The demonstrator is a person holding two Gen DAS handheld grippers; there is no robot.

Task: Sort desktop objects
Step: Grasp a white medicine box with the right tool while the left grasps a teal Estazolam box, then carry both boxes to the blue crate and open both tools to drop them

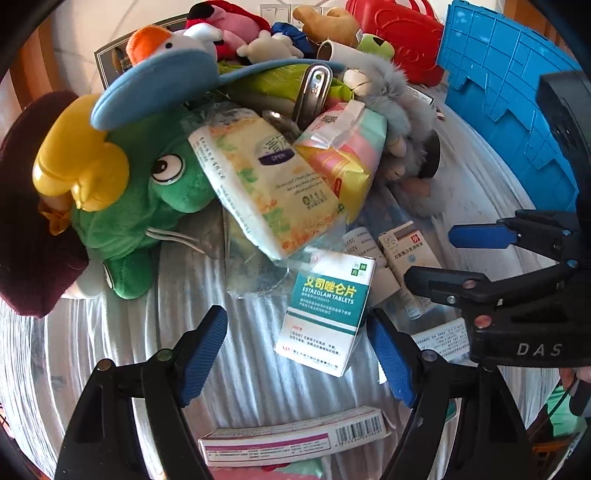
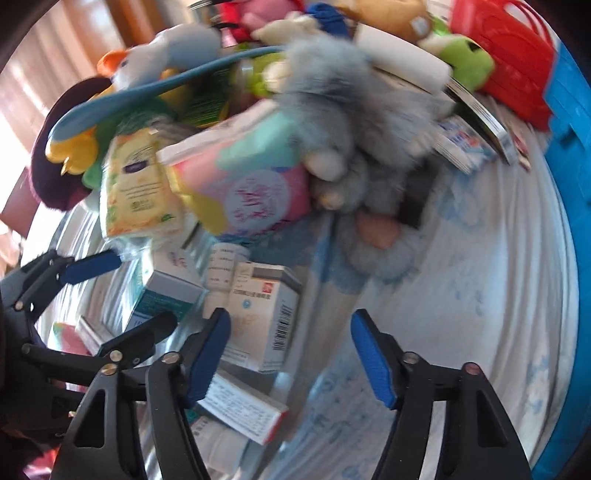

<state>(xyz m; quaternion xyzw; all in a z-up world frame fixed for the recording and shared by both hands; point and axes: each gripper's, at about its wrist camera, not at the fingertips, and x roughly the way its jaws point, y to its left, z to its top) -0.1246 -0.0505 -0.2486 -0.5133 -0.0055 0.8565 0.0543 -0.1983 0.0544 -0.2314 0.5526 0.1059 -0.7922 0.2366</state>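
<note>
My left gripper (image 1: 295,343) points down at a striped cloth, jaws apart around a teal and white tablet box (image 1: 325,314). Its right pad is next to the box's edge and its left pad is well clear. In the blurred right wrist view my right gripper (image 2: 291,336) stands open over a grey and white medicine box (image 2: 266,314), which lies near its left finger. Each gripper shows in the other's view: the right gripper (image 1: 454,258) at the right edge, the left gripper (image 2: 122,299) at the left. A flat pink-striped box (image 1: 291,439) lies under the left gripper.
A heap fills the back: a green plush frog (image 1: 147,206), tissue packs (image 1: 266,184), a grey furry toy (image 2: 354,122) and more plush toys. A blue crate (image 1: 517,103) stands at the right and a red basket (image 1: 399,33) behind it. Bare cloth (image 2: 480,295) lies right of the right gripper.
</note>
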